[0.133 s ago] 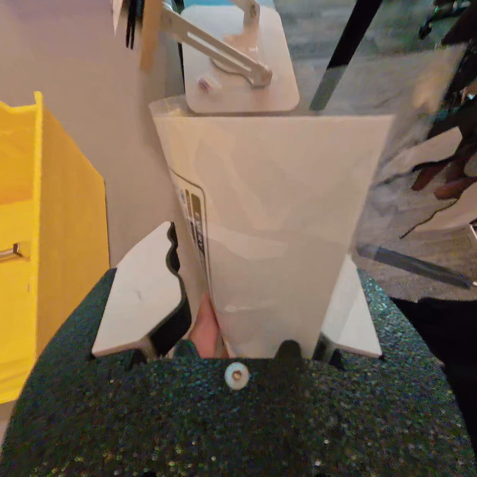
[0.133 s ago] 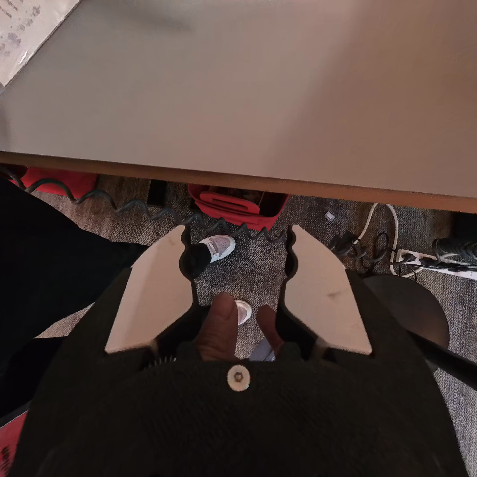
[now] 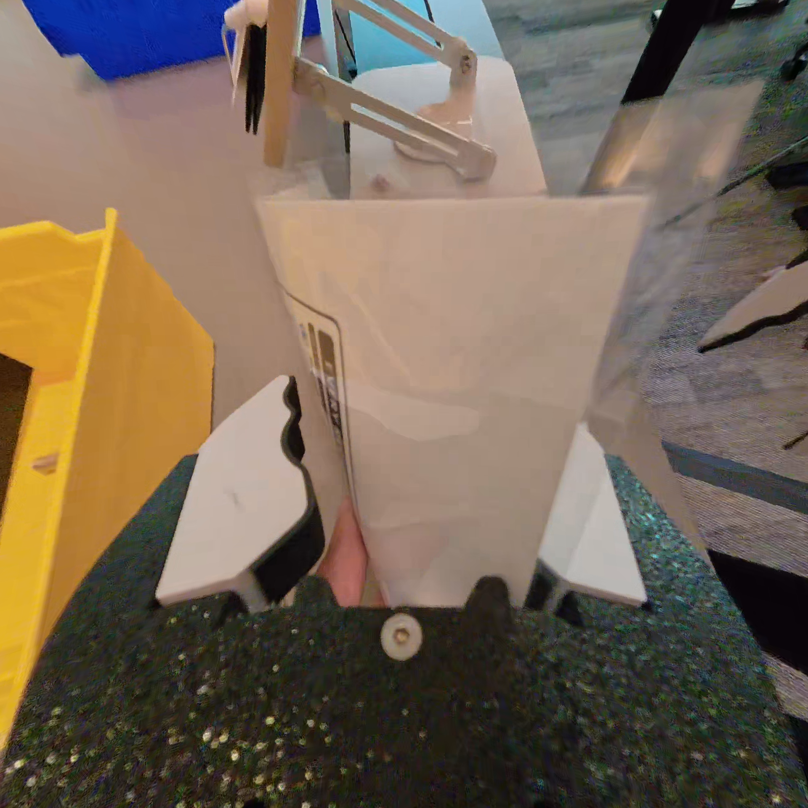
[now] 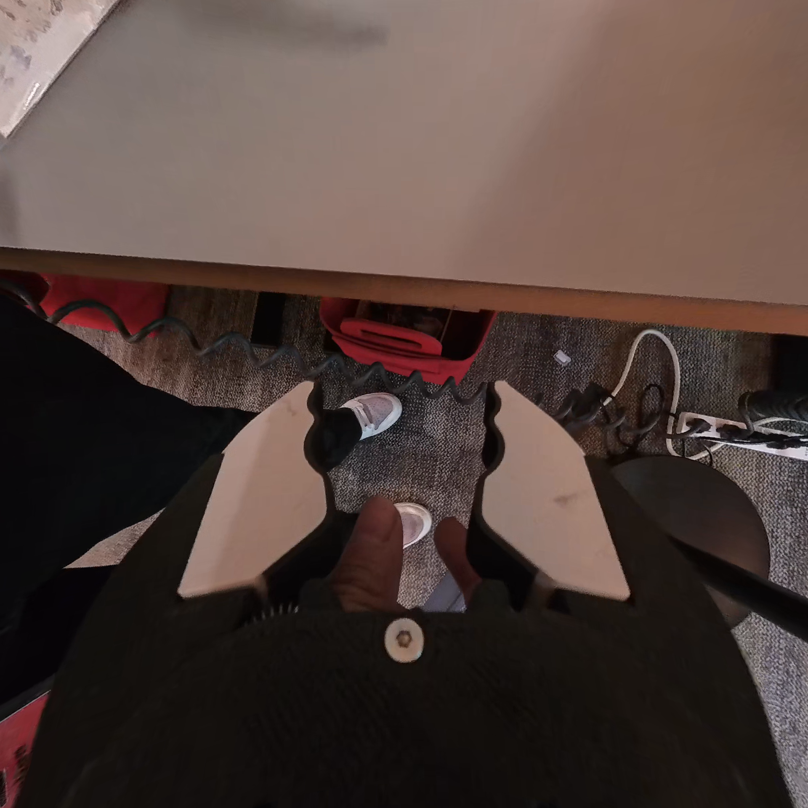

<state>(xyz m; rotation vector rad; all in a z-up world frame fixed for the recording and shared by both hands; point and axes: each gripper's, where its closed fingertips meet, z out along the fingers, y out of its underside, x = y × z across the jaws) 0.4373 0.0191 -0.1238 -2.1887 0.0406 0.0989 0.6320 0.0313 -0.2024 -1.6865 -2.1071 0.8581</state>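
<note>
Since the frame a moment earlier, the left wrist view has shifted so that more of the far scene shows: a blue bin [image 3: 144, 39] now appears at the far left, and the yellow bin [image 3: 109, 393] shows its open top; the right wrist view is almost unchanged.

Nearest in the left wrist view, the left tongs [image 3: 437, 437] hold a white packet in a clear sleeve [image 3: 459, 350]. The packet stands between the two white fingers [image 3: 245, 503]; its lower part fills the gap and reaches back to the tongs' dark glittery body, hiding most of the right finger. The jaws stand partly closed on it. A fingertip of the person [image 3: 347, 555] shows at the packet's lower left corner. The packet is flat, plain white and wider toward its far end, with a dark-bordered printed label [image 3: 325, 376] down its left edge and clear film jutting out to the right. Left of the tongs sits the yellow bin, on a pale desk [image 3: 153, 196]. Beyond the packet's far edge is a white plate with a metal hinged bracket [image 3: 393, 109], and past that the blue bin.

The right tongs [image 4: 402, 419] are wide open and hold nothing. Between their fingers lie grey carpet [image 4: 437, 437], a pale shoe [image 4: 376, 411] and a coiled black cable [image 4: 262, 350]. Farther off is a red bin [image 4: 406, 345] under the desk's edge [image 4: 393, 280].
</note>
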